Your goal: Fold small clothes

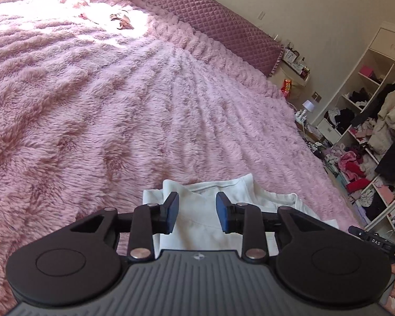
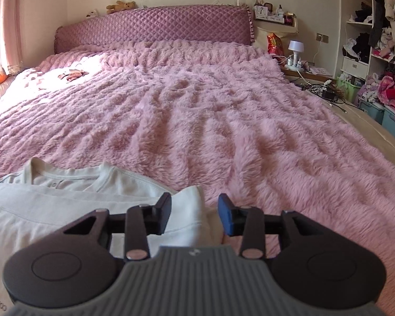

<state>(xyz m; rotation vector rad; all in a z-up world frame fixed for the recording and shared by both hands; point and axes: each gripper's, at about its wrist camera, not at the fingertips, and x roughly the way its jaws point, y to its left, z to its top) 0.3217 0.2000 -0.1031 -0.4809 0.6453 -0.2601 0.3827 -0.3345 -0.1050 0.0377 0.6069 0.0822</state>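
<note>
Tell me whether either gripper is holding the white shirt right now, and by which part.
Nothing is held. The left gripper and the right gripper both stand open above the white shirt, which lies on the pink blanket.

— Where did the left wrist camera look from?
— Low over the near end of the pink blanket (image 1: 118, 105), facing up the bed with the headboard (image 1: 223, 23) slanting across the upper right of the frame.
— And the right wrist?
— Equally low and close, facing the headboard (image 2: 155, 26) squarely. Both views shared the blanket (image 2: 223, 118), the white garment (image 1: 197, 216) (image 2: 65, 197) at bottom, and the shelves (image 1: 368, 131) (image 2: 376, 52) at right.
</note>
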